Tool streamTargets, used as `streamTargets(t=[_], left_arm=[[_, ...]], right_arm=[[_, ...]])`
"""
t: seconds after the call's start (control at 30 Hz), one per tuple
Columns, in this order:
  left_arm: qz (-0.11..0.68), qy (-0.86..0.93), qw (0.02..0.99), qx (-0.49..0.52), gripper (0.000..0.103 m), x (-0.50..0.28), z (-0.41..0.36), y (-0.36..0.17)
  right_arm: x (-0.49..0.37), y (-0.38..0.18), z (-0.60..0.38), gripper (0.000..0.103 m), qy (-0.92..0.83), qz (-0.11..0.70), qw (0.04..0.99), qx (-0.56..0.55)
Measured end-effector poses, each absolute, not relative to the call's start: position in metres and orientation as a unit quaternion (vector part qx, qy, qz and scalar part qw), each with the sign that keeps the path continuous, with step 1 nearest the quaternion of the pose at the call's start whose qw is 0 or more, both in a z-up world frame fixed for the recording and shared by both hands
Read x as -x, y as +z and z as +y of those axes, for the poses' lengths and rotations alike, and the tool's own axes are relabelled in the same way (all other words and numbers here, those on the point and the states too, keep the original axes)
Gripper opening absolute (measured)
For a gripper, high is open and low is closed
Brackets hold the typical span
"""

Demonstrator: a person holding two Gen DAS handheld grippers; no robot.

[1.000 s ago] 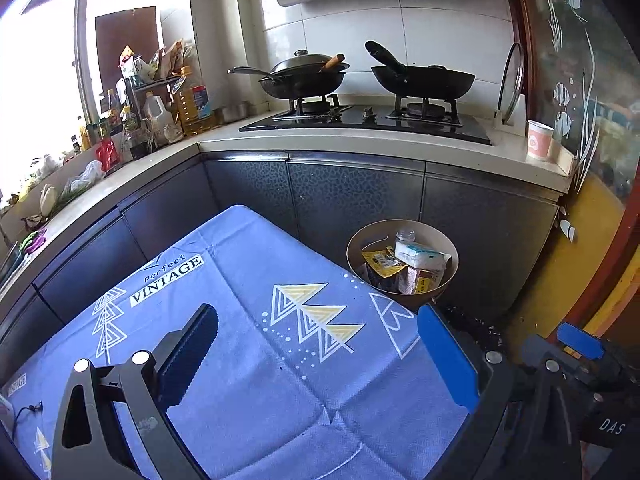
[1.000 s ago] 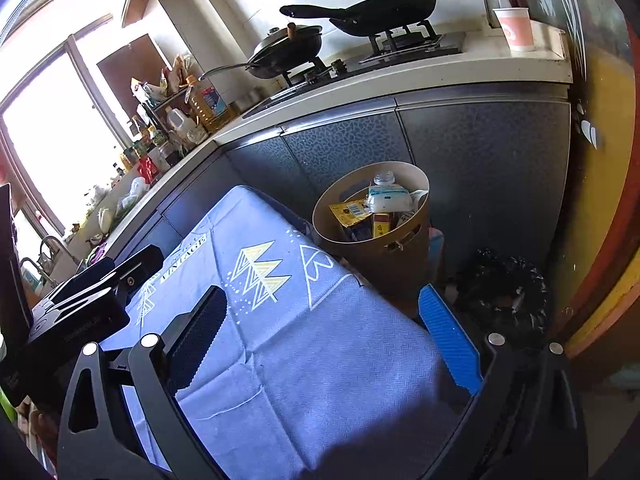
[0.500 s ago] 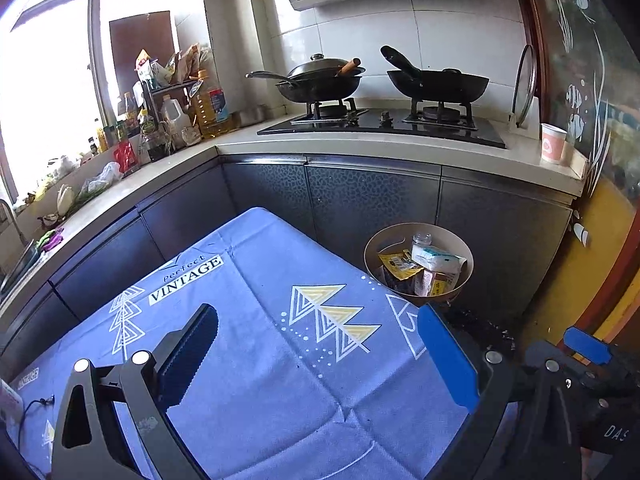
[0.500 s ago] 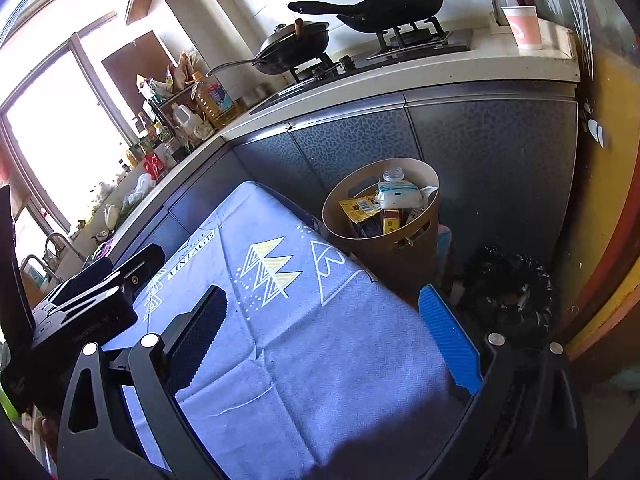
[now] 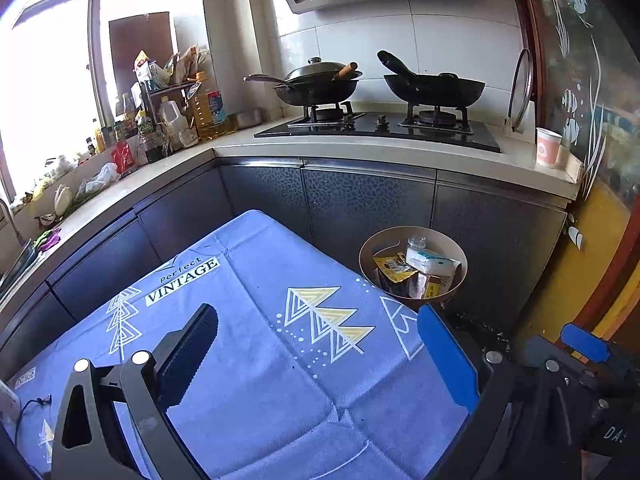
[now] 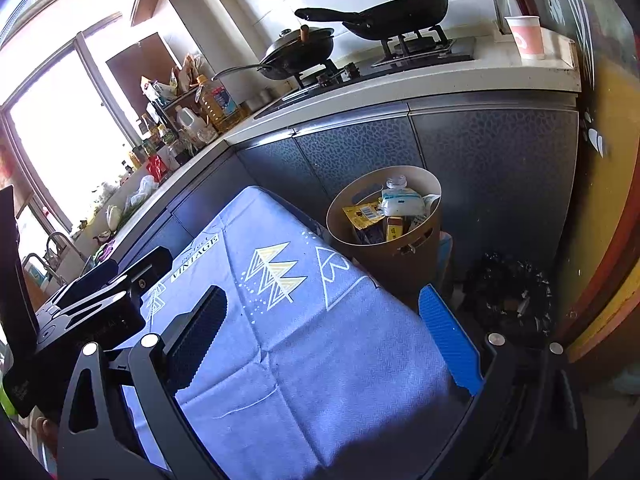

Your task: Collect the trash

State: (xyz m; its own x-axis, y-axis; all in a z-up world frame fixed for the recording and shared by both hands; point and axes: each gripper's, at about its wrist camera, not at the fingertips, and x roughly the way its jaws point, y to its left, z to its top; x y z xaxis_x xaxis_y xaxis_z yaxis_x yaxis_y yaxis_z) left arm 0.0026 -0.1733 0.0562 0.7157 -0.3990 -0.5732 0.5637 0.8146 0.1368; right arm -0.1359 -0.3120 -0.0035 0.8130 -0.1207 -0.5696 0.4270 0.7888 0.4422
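Note:
A round brown trash bin (image 5: 448, 296) stands on the floor past the far right corner of the table, against the dark cabinets; it also shows in the right wrist view (image 6: 400, 256). It holds a yellow wrapper (image 5: 390, 266), a white packet (image 5: 432, 262) and a clear bottle (image 6: 394, 182). My left gripper (image 5: 316, 344) is open and empty above the blue tablecloth (image 5: 260, 380). My right gripper (image 6: 324, 328) is open and empty above the same cloth (image 6: 320, 360), right of the left gripper's body (image 6: 88, 312).
An L-shaped counter (image 5: 360, 148) carries a hob with two black woks (image 5: 320, 86), bottles (image 5: 204, 112) and a paper cup (image 5: 547, 147). Dark debris (image 6: 508, 300) lies on the floor right of the bin. A yellow wall (image 6: 600, 200) stands at right.
Both grippers have drawn back and risen a little, so the bin and counter sit lower and farther in view. Both stay open and empty.

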Motion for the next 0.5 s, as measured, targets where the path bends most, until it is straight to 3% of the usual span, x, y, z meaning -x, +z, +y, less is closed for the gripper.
streamTargets(t=[0.5], left_arm=[[0.271, -0.267, 0.913, -0.148, 0.099, -0.0012, -0.1715, 0.0591]], right_arm=[[0.1383, 0.0001, -0.3090, 0.096, -0.150, 0.260, 0.909, -0.289]])
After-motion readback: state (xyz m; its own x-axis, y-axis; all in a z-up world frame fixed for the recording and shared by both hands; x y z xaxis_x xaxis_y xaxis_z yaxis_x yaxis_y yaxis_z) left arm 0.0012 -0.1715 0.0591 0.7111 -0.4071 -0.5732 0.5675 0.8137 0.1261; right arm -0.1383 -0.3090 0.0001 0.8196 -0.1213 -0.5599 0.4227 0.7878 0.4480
